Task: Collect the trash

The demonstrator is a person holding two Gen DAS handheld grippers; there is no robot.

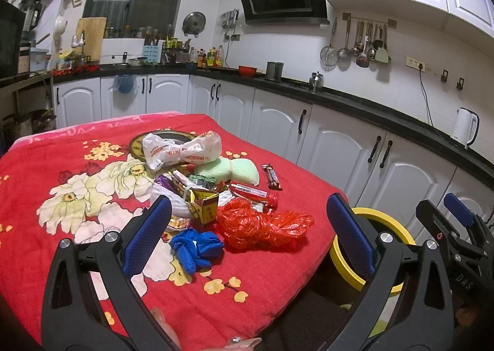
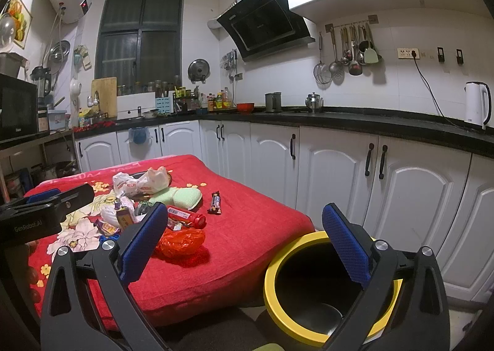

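Nearest the cameras, left tool [image 1: 247, 227] and right tool [image 2: 244, 240] both stand spread wide, gripping nothing; the left body reads "GenRobot.AI". Beyond: one blue glove [image 1: 197, 246], one red bag [image 1: 259, 227], one yellow-rimmed bin [image 2: 308, 289] beside the table [image 1: 278, 273]. Farther: one candy bar [image 1: 272, 177], one white bag [image 1: 182, 150] lettered "ZHIHAO".

A black range hood [image 2: 265, 27] hangs on the far wall. Right of it, utensils [image 2: 349, 51] hang from a rail. A white kettle [image 2: 477, 104] stands on the dark countertop [image 2: 355, 121], far right.
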